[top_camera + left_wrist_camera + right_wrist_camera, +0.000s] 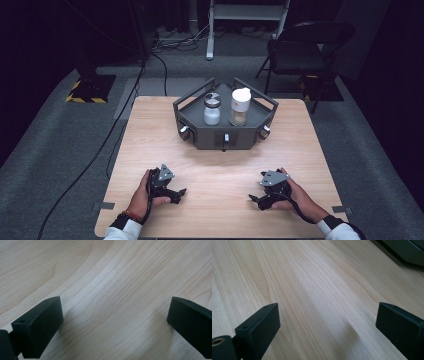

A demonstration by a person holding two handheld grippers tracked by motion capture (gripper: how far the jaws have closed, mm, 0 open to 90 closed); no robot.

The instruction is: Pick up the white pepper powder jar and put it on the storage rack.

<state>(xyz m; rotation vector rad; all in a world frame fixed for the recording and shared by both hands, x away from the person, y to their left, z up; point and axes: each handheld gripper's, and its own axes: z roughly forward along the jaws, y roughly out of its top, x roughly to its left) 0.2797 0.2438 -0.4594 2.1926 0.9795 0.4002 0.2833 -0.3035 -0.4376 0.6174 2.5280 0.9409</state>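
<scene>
Near the left edge of the table, in the left hand (142, 197): the left gripper (179, 194), lying low over the wood and pointing in toward the middle. Stands wide open, with only bare wood between the two black jaws in the left gripper view. Holds nothing and touches nothing but the hand around it. Across on the near right, in the right hand (295, 195): the right gripper (255, 199), pointing back toward the left one. Also wide open, again with just plain wood between the jaws in the right gripper view, and holding nothing. Well apart from each other, with bare table (150, 130) in the gap. White sleeves at the near edge, behind both hands. Farther out, past the middle of the table: a dark grey tray (210, 141) with low walls and small knobs on its near wall. Well away from both grippers. Peeks into the far right corner of the right gripper view as a dark edge. Inside the tray, standing up straight and side by side: a glass jar (211, 111) with a dark and silver lid on the left, and a white-lid jar (240, 107) with something tan in it on the right. Close together, though hard to tell if touching. Beyond the table, on the grey floor: a black chair (300, 50) at the far right, black cables (125, 110) trailing down the left, and a stand with yellow and black stripes (87, 90) at the far left.
</scene>
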